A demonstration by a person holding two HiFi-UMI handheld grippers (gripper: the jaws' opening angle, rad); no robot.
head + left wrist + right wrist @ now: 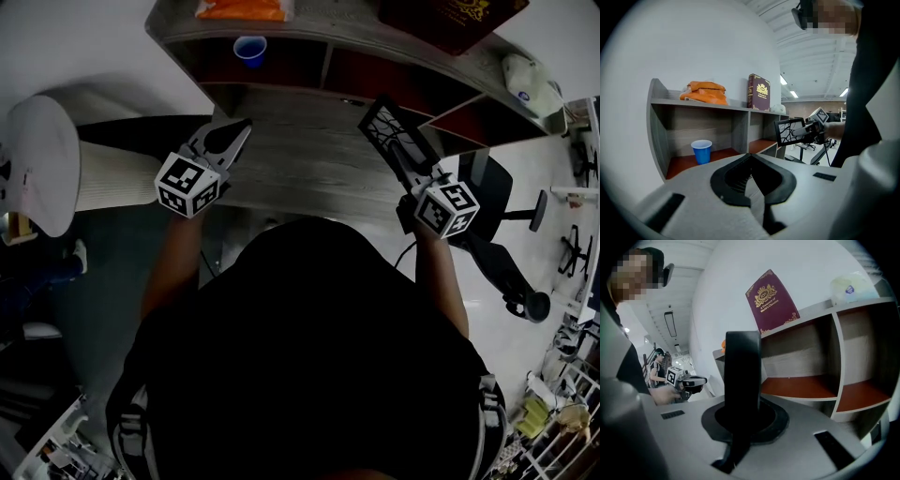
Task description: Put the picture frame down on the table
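Note:
My right gripper (401, 152) is shut on the lower edge of the picture frame (382, 125), a black frame with a branch pattern. It holds the frame tilted above the right part of the grey wooden table (300, 164). From the left gripper view the frame (789, 132) faces me, with the right gripper (807, 133) behind it. The right gripper view has the frame (743, 366) edge-on, as a dark slab rising from between the jaws. Over the table's left part, my left gripper (244, 127) is shut, with nothing in its jaws. That left gripper (703, 379) also shows small at the left of the right gripper view.
A grey shelf unit (328, 49) stands at the back of the table. It holds a blue cup (250, 49) in a cubby, and on top an orange bag (242, 9), a maroon book (450, 17) and a white bundle (525, 80). An office chair (497, 220) is at the right.

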